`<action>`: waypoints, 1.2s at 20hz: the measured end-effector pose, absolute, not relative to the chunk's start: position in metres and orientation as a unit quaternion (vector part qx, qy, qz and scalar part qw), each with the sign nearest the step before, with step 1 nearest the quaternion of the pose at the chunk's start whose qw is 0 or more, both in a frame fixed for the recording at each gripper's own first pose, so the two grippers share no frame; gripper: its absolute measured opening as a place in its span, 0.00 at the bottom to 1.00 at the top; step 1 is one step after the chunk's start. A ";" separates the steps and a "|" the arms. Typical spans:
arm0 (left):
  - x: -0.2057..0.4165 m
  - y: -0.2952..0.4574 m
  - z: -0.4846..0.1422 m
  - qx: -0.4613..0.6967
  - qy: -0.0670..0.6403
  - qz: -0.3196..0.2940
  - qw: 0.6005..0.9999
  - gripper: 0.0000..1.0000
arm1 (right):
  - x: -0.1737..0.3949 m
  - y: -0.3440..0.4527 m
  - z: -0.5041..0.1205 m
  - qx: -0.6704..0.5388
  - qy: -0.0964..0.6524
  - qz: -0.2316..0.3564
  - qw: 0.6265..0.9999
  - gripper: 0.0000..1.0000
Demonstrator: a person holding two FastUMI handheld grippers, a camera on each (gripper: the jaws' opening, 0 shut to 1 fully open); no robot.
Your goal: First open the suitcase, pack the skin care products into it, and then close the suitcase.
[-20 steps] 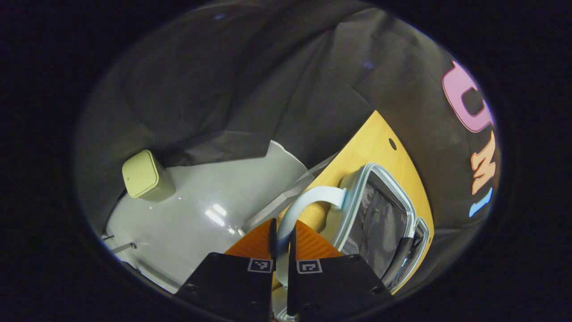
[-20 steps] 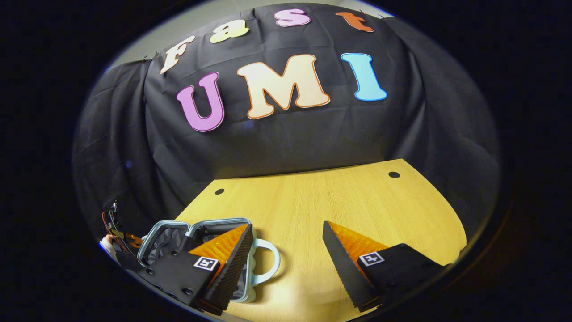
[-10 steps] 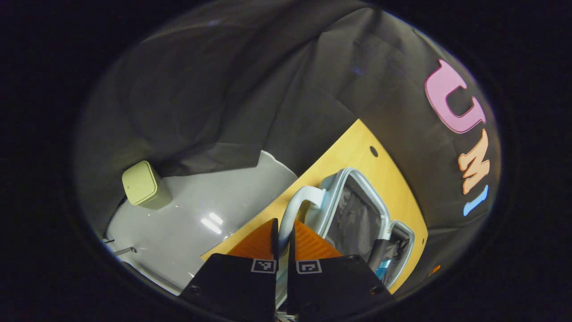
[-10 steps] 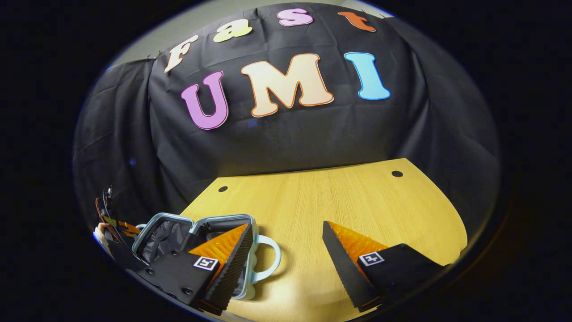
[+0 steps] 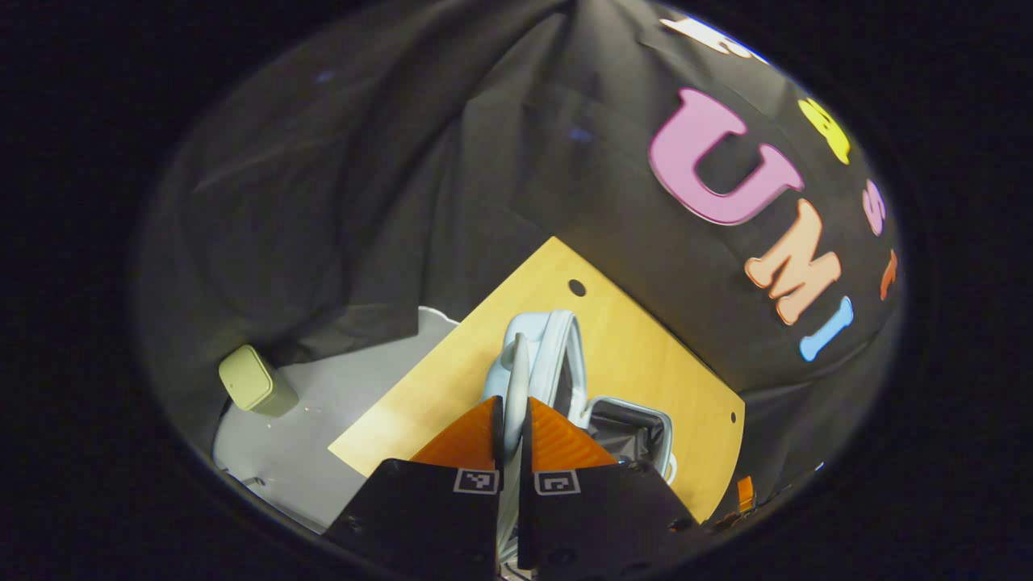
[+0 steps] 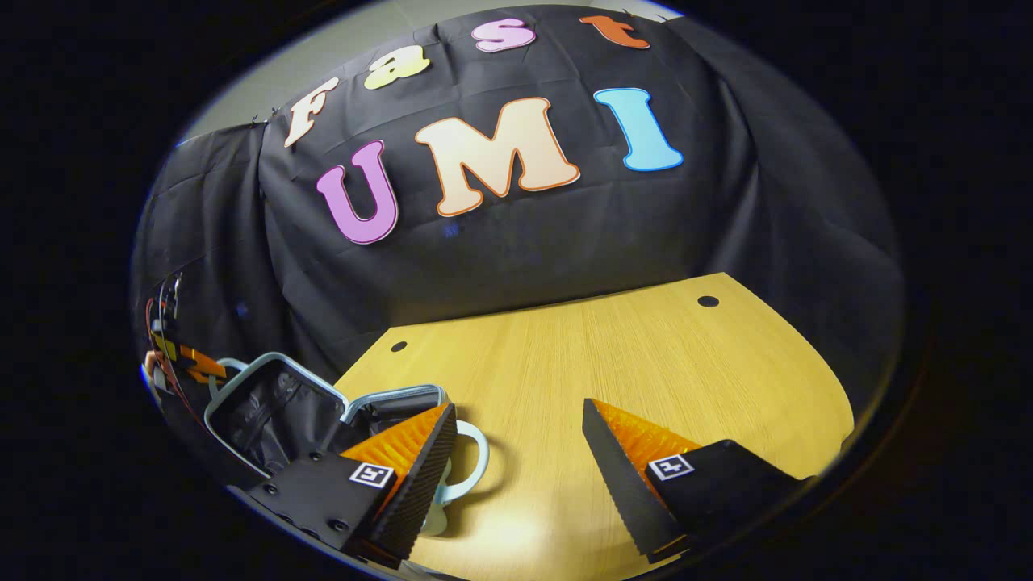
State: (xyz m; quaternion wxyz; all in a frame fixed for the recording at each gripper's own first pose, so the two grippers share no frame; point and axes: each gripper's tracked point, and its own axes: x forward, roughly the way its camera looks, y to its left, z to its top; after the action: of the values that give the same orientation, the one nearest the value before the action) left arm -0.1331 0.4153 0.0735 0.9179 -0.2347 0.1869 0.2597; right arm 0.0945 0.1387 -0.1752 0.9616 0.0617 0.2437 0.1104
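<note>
A small light-blue suitcase with a dark lining lies open on the wooden table. My left gripper is shut on the loop handle of one half and holds that half tilted up. In the right gripper view the raised half leans at the far left, where the left gripper holds it, and the other half lies flat behind my left finger, its own handle pointing right. My right gripper hovers open over the bare table.
A pale green bin stands on the grey floor left of the table. Black cloth walls close off the back and sides. The table's edge runs close to the suitcase on the left.
The left gripper has risen with the handle, swinging that half of the suitcase up from lying flat. The right gripper has hardly moved.
</note>
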 end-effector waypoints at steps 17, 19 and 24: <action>0.045 0.122 0.023 -0.141 0.244 0.136 0.950 0.02 | 0.082 0.018 -0.153 0.060 0.212 0.075 0.973 0.94; 0.058 0.098 -0.012 -0.134 0.275 0.126 0.944 0.02 | 0.079 0.006 -0.148 0.057 0.206 0.066 0.975 0.94; 0.080 0.080 -0.095 -0.106 0.336 0.126 0.927 0.02 | 0.069 -0.012 -0.145 0.060 0.200 0.042 0.977 0.98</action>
State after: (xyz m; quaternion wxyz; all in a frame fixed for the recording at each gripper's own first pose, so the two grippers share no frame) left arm 0.0802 0.0803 -0.0947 0.9272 -0.1064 0.3363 0.1261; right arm 0.0689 -0.0120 -0.1446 0.9770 0.0602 0.2003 0.0423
